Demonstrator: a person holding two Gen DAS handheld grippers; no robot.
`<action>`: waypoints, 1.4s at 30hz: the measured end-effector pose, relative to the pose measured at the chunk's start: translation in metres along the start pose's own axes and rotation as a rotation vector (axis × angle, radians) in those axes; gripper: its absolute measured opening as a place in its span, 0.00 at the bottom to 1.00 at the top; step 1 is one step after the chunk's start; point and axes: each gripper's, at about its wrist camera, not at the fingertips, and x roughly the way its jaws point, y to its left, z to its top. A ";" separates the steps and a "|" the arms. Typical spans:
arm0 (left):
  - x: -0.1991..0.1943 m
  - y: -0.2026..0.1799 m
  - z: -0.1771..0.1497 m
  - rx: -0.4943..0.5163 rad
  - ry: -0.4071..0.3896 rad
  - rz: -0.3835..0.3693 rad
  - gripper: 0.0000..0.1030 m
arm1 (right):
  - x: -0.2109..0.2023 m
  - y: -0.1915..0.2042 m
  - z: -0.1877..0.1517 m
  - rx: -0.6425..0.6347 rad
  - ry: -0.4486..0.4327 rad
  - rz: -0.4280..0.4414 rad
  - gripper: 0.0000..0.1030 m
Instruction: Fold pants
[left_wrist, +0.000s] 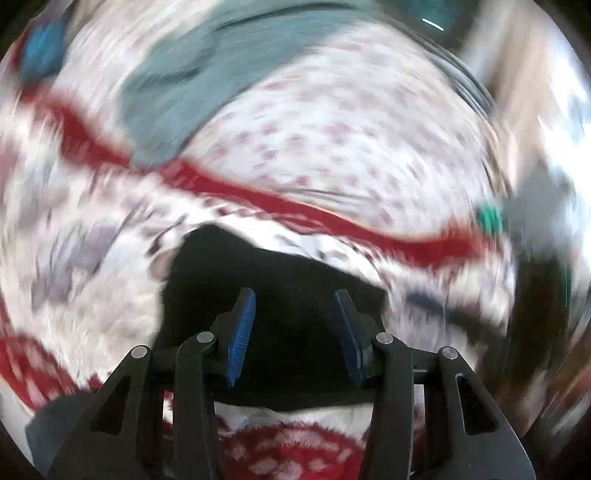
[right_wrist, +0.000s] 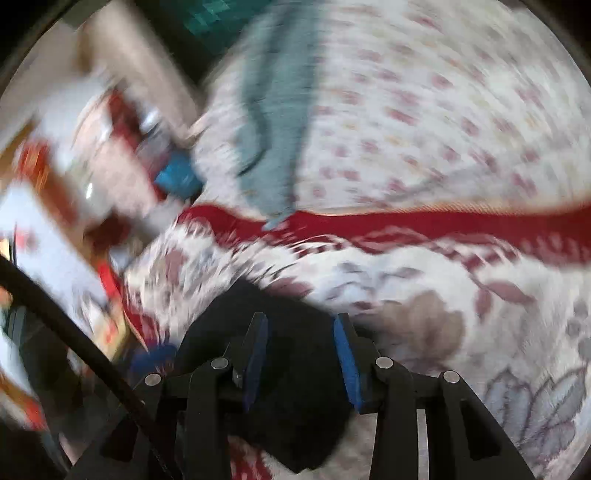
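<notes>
A bed is filling both blurred views, a white sheet (right_wrist: 424, 110) with small reddish marks lying over its far part. A fleecy blanket (right_wrist: 443, 295) with a red band and a leaf print is covering the near part. A grey-green cloth (left_wrist: 192, 85) is lying across the sheet. Beyond the bed's left edge, smeared clutter (right_wrist: 74, 166) is showing, unreadable.

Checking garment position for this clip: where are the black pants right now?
The black pants lie low and central in both wrist views, on the red-and-white floral blanket, just beyond each open gripper, below the blanket's red band.
</notes>
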 end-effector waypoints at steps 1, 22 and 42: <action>0.000 0.015 0.008 -0.070 -0.008 -0.015 0.42 | 0.006 0.012 -0.008 -0.040 0.020 -0.009 0.35; 0.060 0.047 0.035 -0.160 0.046 -0.020 0.42 | 0.026 -0.007 0.003 -0.030 -0.051 -0.056 0.36; 0.031 0.005 -0.003 0.079 -0.124 0.058 0.44 | 0.012 0.007 -0.012 -0.066 -0.081 -0.116 0.38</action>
